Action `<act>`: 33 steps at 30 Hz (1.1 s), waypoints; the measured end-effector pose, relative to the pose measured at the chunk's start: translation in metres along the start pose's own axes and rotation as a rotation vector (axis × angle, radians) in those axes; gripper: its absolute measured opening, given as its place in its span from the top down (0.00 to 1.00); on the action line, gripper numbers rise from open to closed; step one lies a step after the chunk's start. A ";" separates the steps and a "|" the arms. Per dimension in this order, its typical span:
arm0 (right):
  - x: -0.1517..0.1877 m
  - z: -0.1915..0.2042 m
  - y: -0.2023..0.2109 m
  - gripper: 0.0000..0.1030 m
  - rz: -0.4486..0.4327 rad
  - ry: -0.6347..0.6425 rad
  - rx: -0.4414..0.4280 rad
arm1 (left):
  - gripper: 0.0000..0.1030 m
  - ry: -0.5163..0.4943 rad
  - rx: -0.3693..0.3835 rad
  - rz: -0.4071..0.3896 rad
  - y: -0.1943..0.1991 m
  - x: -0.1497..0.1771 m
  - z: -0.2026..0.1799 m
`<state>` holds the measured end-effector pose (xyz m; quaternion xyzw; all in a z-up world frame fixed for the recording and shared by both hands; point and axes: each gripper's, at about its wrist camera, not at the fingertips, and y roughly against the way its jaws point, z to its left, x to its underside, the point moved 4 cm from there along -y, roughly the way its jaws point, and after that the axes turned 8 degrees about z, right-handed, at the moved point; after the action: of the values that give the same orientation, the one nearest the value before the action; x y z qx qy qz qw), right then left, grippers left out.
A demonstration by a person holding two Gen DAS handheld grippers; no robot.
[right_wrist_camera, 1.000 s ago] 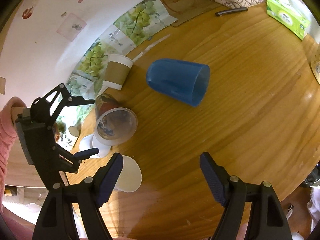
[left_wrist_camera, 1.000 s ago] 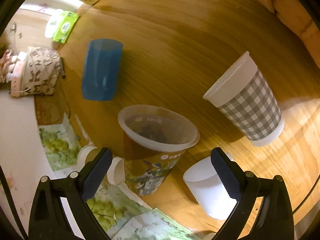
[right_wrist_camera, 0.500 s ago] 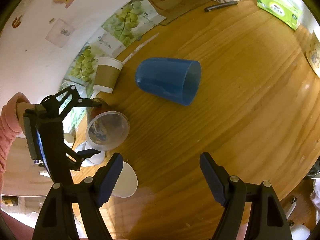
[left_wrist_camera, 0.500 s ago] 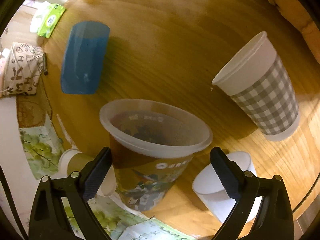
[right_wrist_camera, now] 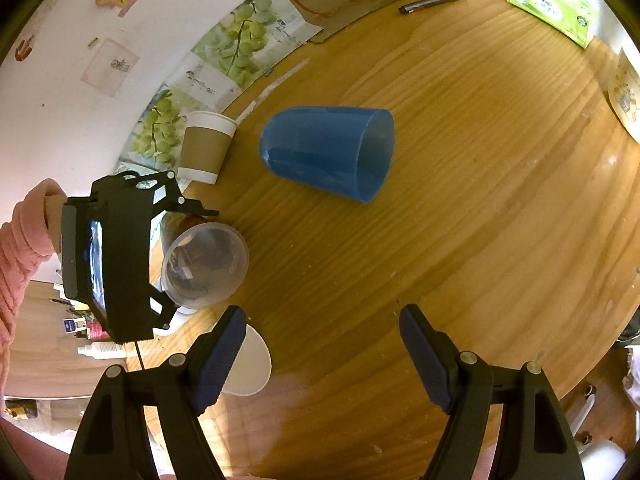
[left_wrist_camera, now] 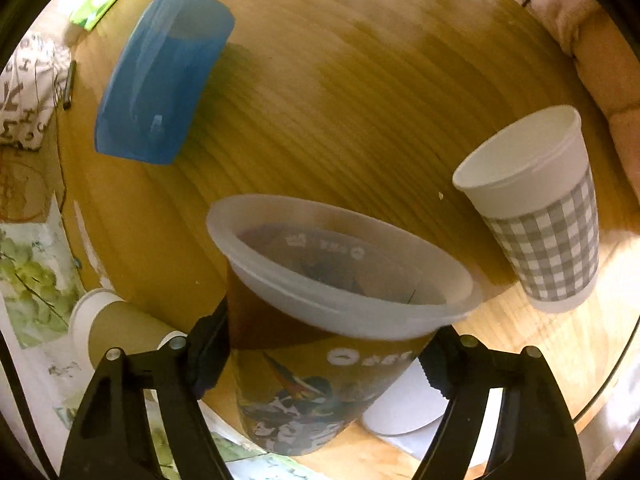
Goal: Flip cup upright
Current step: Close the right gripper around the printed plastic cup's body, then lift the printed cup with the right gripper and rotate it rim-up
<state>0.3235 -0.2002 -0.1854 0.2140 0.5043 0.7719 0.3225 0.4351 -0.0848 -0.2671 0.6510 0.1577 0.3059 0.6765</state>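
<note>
- Left wrist view: the left claw [left_wrist_camera: 326, 360] has its two dark fingers on either side of the printed cup [left_wrist_camera: 332, 320], touching its wall just under the rim — pinching it.
- The printed cup is a translucent, frosted plastic cup with a wide flared lip; a brown wrap with a colourful cartoon figure and white lettering covers its body. Its mouth faces up and away from the camera, and the cup leans a little.
- Behind it on the wooden table [left_wrist_camera: 360, 92] a blue cup [left_wrist_camera: 160, 80] lies on its side, well apart from the printed cup.
- To the right a gingham cup [left_wrist_camera: 540, 216], white with a grey check band, stands upright, mouth up.
- Low left, a brown-sleeved paper cup [left_wrist_camera: 116, 332] is just beside the left finger; a white cup [left_wrist_camera: 404, 408] shows partly behind the printed cup.
- Right wrist view: the right claw [right_wrist_camera: 320, 354] is spread wide over bare table [right_wrist_camera: 500, 200], holding nothing.
- The left claw [right_wrist_camera: 188, 256] appears at the left edge, held by a hand in a pink sleeve [right_wrist_camera: 20, 248], with the printed cup [right_wrist_camera: 206, 266] between its fingers — the open mouth turned toward this camera.
- The blue cup [right_wrist_camera: 328, 152] lies on its side near the table's middle, mouth pointing right; the brown-sleeved paper cup [right_wrist_camera: 206, 148] sits by the table's far-left edge.
- A green tissue pack [right_wrist_camera: 552, 6] and a pen [right_wrist_camera: 432, 2] lie at the far side.
</note>
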 end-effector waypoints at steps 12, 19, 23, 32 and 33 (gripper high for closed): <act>0.003 -0.001 0.001 0.23 -0.002 -0.008 -0.006 | 0.23 0.096 0.077 -0.029 0.003 0.005 0.013; 0.006 -0.002 0.004 0.23 -0.005 -0.003 -0.021 | 0.23 0.213 0.081 -0.063 0.018 0.012 0.030; 0.008 -0.001 0.008 0.23 -0.013 0.007 -0.033 | 0.23 0.322 0.089 -0.103 0.035 0.022 0.039; 0.014 0.000 0.024 0.23 -0.039 0.046 -0.068 | 0.23 0.679 0.195 -0.200 0.070 0.043 0.058; 0.015 -0.001 0.027 0.23 -0.044 0.054 -0.067 | 0.23 0.720 0.216 -0.209 0.073 0.043 0.059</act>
<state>0.3047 -0.1971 -0.1609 0.1710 0.4913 0.7866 0.3327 0.4886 -0.1070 -0.1814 0.5499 0.4820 0.4259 0.5328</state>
